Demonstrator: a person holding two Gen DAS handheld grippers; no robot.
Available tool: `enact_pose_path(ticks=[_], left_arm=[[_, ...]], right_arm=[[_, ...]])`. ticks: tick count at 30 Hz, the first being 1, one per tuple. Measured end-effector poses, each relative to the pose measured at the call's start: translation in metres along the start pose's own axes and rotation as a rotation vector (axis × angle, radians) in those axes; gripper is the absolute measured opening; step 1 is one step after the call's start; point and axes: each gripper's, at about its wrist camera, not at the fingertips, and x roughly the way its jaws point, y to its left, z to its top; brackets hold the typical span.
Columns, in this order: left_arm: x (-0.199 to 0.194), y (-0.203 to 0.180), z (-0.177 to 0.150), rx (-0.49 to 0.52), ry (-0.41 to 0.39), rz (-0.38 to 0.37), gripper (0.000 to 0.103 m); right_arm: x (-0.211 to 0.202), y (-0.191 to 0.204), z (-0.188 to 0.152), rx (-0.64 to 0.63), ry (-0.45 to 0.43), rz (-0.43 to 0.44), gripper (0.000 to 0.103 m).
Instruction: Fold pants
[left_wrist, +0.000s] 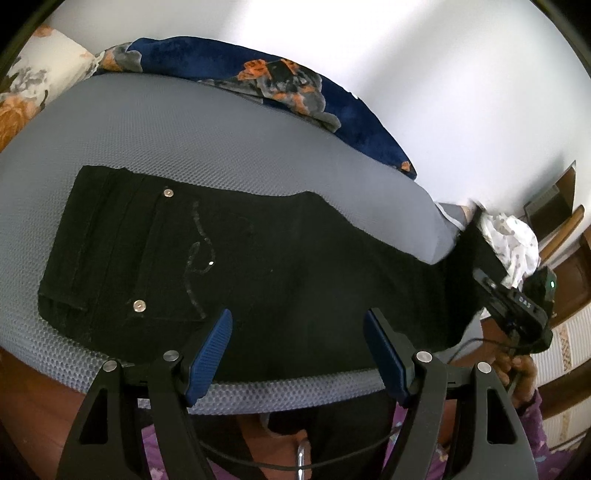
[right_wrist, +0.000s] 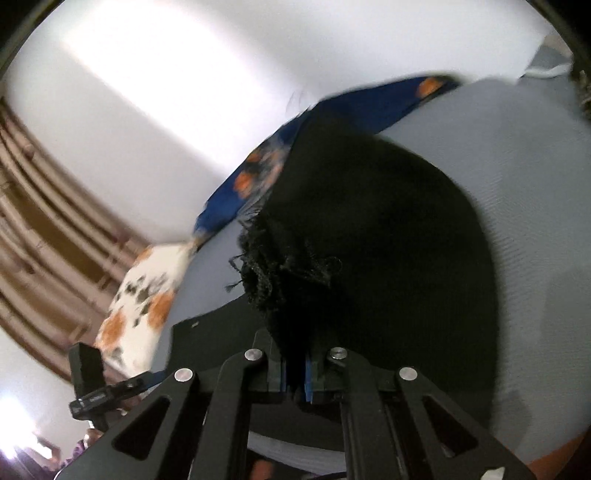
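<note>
Right gripper lifting the hem end of the pants; left gripper idle over the waist end.

The black denim pants (left_wrist: 207, 258) lie flat on the grey mesh-covered bed (left_wrist: 184, 125), waistband and riveted pocket to the left of the left-wrist view, the leg running off to the right – the long axis lies crosswise to the left gripper (left_wrist: 297, 354). Its blue-padded jaws stand apart just above the near edge of the fabric and hold nothing. The right gripper (right_wrist: 297, 373) has its jaws clamped together on the frayed leg hem (right_wrist: 280, 273), which is raised off the bed. Judgement: the fold turns on carrying that hem along the long axis toward the waistband – the right hand has the hem, the left is nearer the waist to steady it.
</note>
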Motion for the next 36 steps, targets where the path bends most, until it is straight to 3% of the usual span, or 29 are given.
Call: enact_pose_path(ticks=[4,7,11,16,22,25,27,28,29,30,32,36], left_arm=[[0.000,0.010,-0.001,-0.012,0.010,0.002,0.074],[0.001,0.020,-0.002,-0.030,0.020,0.000,0.074],[0.001,0.028,-0.003,-0.041,0.022,-0.006,0.074],[0.004,0.038,-0.004,-0.052,0.034,-0.013,0.074],[0.009,0.047,-0.007,-0.079,0.047,-0.013,0.074],[0.010,0.049,-0.007,-0.085,0.055,-0.009,0.074],[0.009,0.049,-0.006,-0.086,0.055,-0.005,0.074],[0.009,0.050,-0.006,-0.088,0.053,-0.005,0.074],[0.008,0.050,-0.005,-0.090,0.053,-0.005,0.074],[0.008,0.050,-0.004,-0.091,0.051,-0.004,0.074],[0.006,0.052,-0.005,-0.094,0.047,-0.002,0.074],[0.009,0.056,-0.007,-0.106,0.053,-0.004,0.074]], right_arm=[[0.066,0.038,-0.026,-0.026,0.123,0.076,0.006],[0.104,0.054,-0.048,-0.040,0.200,0.070,0.007],[0.122,0.055,-0.062,-0.019,0.240,0.067,0.007],[0.114,0.070,-0.060,-0.083,0.221,0.063,0.007],[0.142,0.077,-0.084,-0.227,0.299,-0.041,0.008],[0.148,0.073,-0.094,-0.241,0.337,-0.056,0.017],[0.142,0.078,-0.095,-0.266,0.346,-0.025,0.035],[0.136,0.080,-0.096,-0.276,0.350,0.002,0.042],[0.127,0.081,-0.094,-0.256,0.353,0.070,0.054],[0.119,0.079,-0.090,-0.224,0.348,0.142,0.060],[0.101,0.073,-0.078,-0.175,0.304,0.226,0.059],[0.079,0.049,-0.050,-0.177,0.215,0.138,0.061]])
